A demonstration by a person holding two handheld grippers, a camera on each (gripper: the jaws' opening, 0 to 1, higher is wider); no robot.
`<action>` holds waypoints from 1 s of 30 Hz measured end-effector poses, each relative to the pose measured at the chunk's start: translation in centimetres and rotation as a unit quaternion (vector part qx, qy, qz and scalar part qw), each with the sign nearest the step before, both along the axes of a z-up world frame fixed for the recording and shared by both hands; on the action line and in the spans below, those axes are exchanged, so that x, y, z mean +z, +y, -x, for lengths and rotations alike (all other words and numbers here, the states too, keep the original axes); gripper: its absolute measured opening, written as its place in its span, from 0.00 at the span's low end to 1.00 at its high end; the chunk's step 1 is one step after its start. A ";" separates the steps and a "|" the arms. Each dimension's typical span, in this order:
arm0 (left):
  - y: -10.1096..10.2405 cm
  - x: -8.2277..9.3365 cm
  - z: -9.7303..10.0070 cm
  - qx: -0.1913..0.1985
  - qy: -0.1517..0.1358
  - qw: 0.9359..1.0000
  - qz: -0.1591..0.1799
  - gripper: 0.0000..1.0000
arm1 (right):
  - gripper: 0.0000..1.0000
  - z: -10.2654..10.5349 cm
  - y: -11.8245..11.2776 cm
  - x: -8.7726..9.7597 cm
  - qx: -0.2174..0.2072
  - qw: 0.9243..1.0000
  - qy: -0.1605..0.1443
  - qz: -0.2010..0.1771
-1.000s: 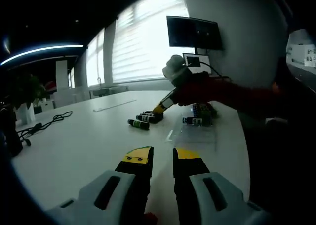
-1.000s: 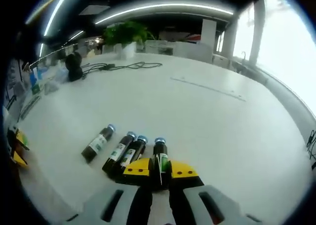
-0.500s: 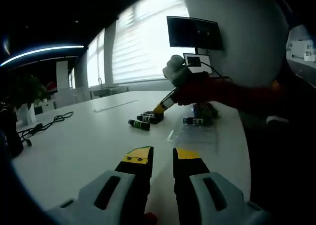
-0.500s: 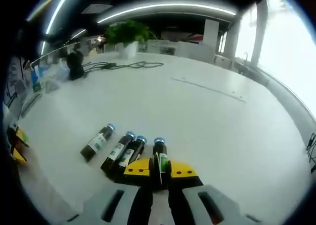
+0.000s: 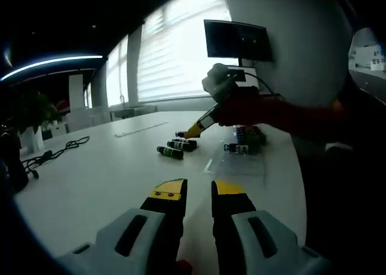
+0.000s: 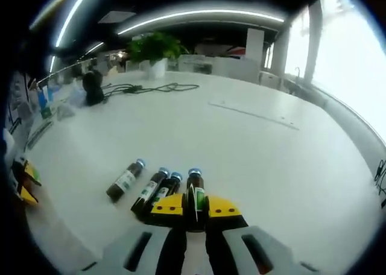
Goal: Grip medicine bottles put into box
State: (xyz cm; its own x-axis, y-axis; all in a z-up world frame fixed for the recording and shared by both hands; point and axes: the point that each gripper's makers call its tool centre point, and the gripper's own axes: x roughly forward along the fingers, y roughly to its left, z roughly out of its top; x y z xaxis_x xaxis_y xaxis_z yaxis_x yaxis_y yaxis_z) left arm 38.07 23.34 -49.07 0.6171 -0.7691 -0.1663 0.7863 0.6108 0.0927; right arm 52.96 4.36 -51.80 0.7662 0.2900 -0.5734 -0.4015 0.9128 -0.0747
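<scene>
The right hand-held gripper has its yellow-tipped jaws closed on a dark medicine bottle, blue cap pointing away from the camera. In the left gripper view the same tool hangs just above the white worktop, a red sleeve behind it. Three more bottles lie on their sides just beside the held one: two touching each other and a third a little apart to the left.

The left hand-held gripper hovers low over bare worktop, jaws a narrow gap apart and holding nothing. The clear box sits near the worktop's edge, with several bottles gathered at its far side; whether they lie inside it I cannot tell.

The grip looks to be on the bottle's lower body, so the capped end could swing or slip if the carry is jerky. Lifting away at an angle may nudge the neighbouring pair and set them rolling. The box is transparent and light-looking; a bottle dropped against its rim could push it toward the edge.
</scene>
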 end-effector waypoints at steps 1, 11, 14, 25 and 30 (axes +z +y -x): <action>0.0 0.0 0.0 0.000 0.000 1.000 0.000 0.10 | 0.07 0.0 0.0 0.0 0.000 1.000 0.000 0.000; 0.0 0.0 0.0 -0.002 0.001 1.000 0.004 0.10 | 0.07 0.4 -0.2 0.4 -0.001 1.000 -0.002 -0.002; 0.1 0.0 0.0 -0.002 0.001 1.000 0.003 0.10 | 0.07 0.8 -0.1 0.8 -0.001 1.000 -0.005 -0.011; 0.1 0.0 0.0 -0.002 0.001 1.000 0.004 0.10 | 0.07 4.5 1.3 4.0 0.015 0.998 -0.040 -0.047; 0.1 0.1 0.0 -0.003 0.002 1.000 0.005 0.10 | 0.07 6.0 2.1 4.8 0.024 0.997 -0.048 -0.055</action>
State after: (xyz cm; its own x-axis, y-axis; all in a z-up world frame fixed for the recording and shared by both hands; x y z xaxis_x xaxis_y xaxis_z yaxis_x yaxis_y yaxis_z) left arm 38.09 23.45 -49.00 0.6124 -0.7740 -0.1608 0.7898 0.6077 0.0830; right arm 47.00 6.48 -47.00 0.8003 0.3844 -0.4601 -0.4403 0.8977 -0.0159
